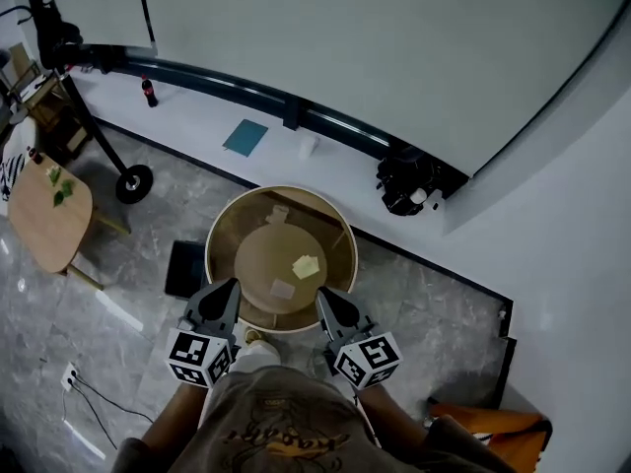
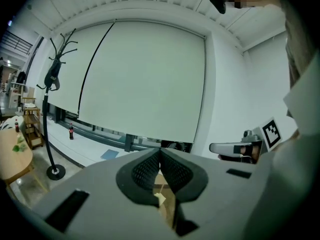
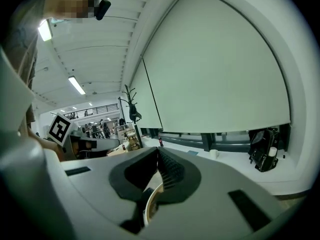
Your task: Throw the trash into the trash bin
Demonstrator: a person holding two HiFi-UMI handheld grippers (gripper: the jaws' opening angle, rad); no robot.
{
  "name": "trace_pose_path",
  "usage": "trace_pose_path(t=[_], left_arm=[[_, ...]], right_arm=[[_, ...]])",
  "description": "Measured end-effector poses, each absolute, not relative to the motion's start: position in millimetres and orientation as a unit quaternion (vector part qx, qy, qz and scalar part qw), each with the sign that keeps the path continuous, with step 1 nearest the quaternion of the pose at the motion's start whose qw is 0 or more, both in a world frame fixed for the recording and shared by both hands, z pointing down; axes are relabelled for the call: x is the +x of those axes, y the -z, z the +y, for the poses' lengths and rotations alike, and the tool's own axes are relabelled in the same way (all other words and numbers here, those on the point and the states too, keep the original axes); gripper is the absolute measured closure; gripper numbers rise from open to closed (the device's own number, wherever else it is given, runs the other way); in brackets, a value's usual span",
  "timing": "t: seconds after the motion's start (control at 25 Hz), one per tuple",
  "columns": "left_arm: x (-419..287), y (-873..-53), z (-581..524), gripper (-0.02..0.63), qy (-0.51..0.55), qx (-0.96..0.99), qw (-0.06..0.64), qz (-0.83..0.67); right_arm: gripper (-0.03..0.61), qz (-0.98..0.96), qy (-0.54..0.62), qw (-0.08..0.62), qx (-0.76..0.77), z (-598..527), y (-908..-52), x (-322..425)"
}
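Left tongs [image 1: 232, 286] and right tongs [image 1: 322, 295] both pressed shut on nothing, at the near rim of the round tan-lined trash bin [image 1: 344, 227] — pale yellow crumpled paper scrap [image 1: 306, 265] already lies on its bottom — judged light, soft, crushable, best pinched at a raised fold.

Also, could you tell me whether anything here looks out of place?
Nothing looks spilled or damaged. Mildly odd: a bottle, a teal book and a cup sit loose on the white ledge by the window. The paper scraps lie inside the bin.
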State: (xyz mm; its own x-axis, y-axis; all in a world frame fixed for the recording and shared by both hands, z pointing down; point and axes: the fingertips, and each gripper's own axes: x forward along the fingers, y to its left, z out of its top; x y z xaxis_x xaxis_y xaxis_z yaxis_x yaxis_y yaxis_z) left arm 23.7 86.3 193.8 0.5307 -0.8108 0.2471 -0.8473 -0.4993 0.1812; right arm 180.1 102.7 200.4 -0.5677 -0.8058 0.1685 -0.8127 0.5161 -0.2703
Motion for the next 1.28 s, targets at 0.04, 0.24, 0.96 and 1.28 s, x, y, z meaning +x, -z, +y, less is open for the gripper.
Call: trace_pose_path(t=[0.04, 0.24, 0.96, 1.28], left_arm=[[21.4, -192.4, 76.9, 0.594, -0.065, 0.867, 0.139, -0.475], [10.8, -185.5, 36.1, 0.594, -0.067, 0.876, 0.131, -0.46], [21.1, -200.4, -20.7, 0.594, -0.062, 0.875, 0.153, -0.455], [30.3, -259.2, -38.0, 0.594, -0.074, 0.867, 0.17, -0.462]], right_arm=[[0.56, -0.868, -0.16, 0.009, 0.471, 94.6, -199.4, 178.0], [0.56, -0.857, -0.155, 0.006, 0.492, 62.9, -194.7, 169.8], [0.56, -0.862, -0.161, 0.021, 0.48, -1.2, -203.0, 175.3], [0.56, -0.869, -0.178, 0.048, 0.459, -21.8, -256.4, 176.3]])
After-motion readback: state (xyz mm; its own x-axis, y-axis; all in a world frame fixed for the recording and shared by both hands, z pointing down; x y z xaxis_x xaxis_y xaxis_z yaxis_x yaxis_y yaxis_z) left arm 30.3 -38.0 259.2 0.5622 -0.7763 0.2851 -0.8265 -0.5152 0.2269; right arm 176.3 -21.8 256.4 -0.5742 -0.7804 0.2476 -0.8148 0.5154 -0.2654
